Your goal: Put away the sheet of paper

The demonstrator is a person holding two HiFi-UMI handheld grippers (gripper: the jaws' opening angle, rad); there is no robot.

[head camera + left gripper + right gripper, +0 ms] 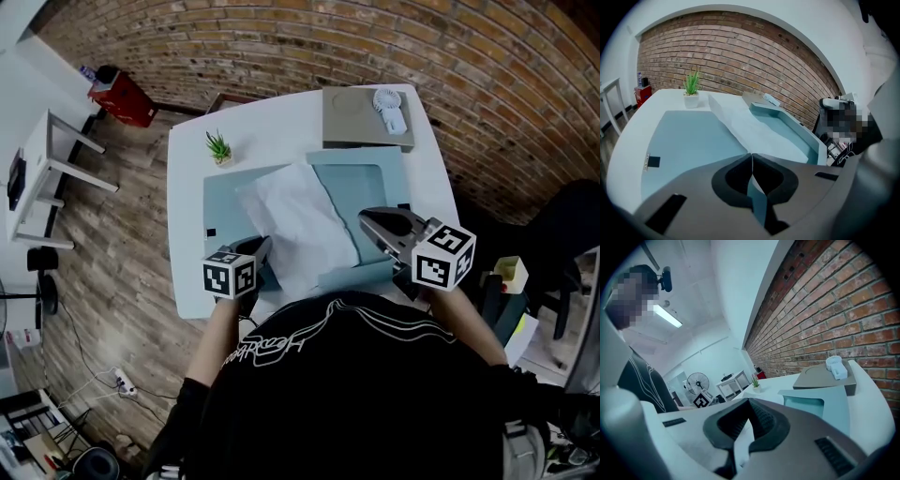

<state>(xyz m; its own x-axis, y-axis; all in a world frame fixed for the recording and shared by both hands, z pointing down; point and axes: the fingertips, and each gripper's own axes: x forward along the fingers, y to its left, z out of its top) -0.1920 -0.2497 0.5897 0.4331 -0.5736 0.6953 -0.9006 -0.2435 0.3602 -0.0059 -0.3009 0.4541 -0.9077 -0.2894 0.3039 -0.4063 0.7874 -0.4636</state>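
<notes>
Pinching near flap of open light blue flat folder (230, 202), left gripper (751, 157) jaws fully closed on it. Right gripper (748, 403) jaws closed on white sheet of paper (295, 225). Sheet lies across folder, middle of white table (272, 122).

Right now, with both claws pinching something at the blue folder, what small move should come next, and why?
Probably lower the right gripper so the sheet of paper it pinches settles flat inside the open blue folder. The sheet humps up across the fold, not flat, while the left gripper clamps the folder's near edge, steadying it.
</notes>
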